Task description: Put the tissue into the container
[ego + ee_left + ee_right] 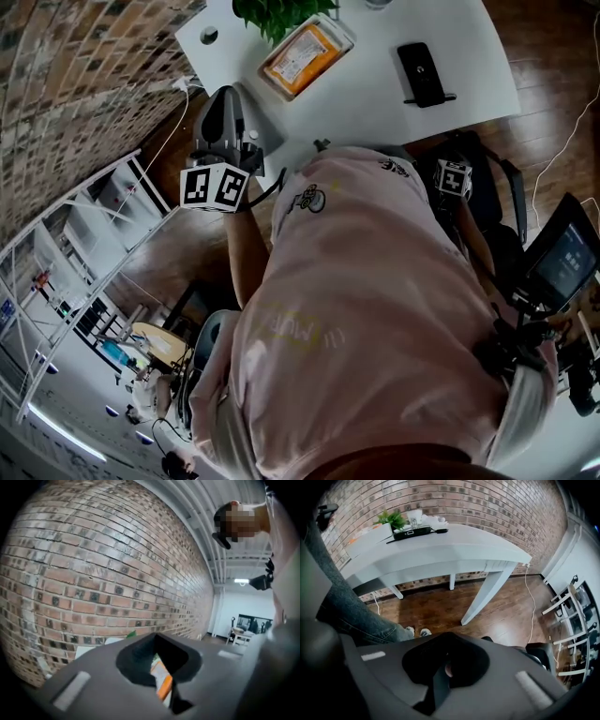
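A clear container [305, 56] sits on the white table [375, 103], and an orange-and-white tissue pack [300, 58] lies inside it. My left gripper [227, 101] is raised near the table's left front corner, shut and empty. In the left gripper view, the orange pack [164, 684] shows through the hollow of the closed jaws of that gripper [158, 660]. My right gripper [454, 178] hangs low by the person's right side, mostly hidden by the pink shirt. In its own view the right gripper [445, 660] points at the wooden floor, shut, holding nothing.
A green plant [277, 14] and a phone on a stand [424, 73] share the table. A brick wall [93, 573] runs along the left. White shelving [84, 234] stands below left, and a monitor [567, 258] at the right. The table's legs [485, 595] stand on the wooden floor.
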Available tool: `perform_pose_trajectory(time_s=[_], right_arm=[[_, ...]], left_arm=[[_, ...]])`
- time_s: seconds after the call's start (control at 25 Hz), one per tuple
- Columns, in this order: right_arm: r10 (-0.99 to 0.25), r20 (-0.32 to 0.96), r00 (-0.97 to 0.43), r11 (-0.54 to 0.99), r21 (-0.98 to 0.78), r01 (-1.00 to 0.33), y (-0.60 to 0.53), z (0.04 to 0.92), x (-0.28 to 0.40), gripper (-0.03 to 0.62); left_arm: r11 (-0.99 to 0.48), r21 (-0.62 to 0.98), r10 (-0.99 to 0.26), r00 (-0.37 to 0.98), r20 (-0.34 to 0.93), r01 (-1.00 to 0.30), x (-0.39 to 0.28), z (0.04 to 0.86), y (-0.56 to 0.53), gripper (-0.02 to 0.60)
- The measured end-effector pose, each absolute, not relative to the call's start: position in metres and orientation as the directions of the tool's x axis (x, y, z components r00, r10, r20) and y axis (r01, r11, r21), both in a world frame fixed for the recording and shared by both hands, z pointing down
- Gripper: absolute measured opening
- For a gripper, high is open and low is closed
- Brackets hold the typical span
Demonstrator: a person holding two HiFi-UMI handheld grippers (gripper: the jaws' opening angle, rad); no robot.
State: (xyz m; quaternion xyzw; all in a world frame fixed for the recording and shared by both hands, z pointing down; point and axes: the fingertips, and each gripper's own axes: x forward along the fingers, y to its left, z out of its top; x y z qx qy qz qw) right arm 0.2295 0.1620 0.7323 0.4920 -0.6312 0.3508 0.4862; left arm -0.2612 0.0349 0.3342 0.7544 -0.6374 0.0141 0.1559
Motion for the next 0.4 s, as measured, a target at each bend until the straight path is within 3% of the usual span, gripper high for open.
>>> perform_pose_trajectory(time_s=[0.4], right_arm=[[-0.264, 0.964, -0.042, 0.241, 0.024, -0.970, 0.175, 0.742, 0.237, 0.002]], left_arm=[[-0.165, 0.119, -0.951, 0.190, 0.243, -0.979, -0.259, 0.353, 0.028, 0.005]])
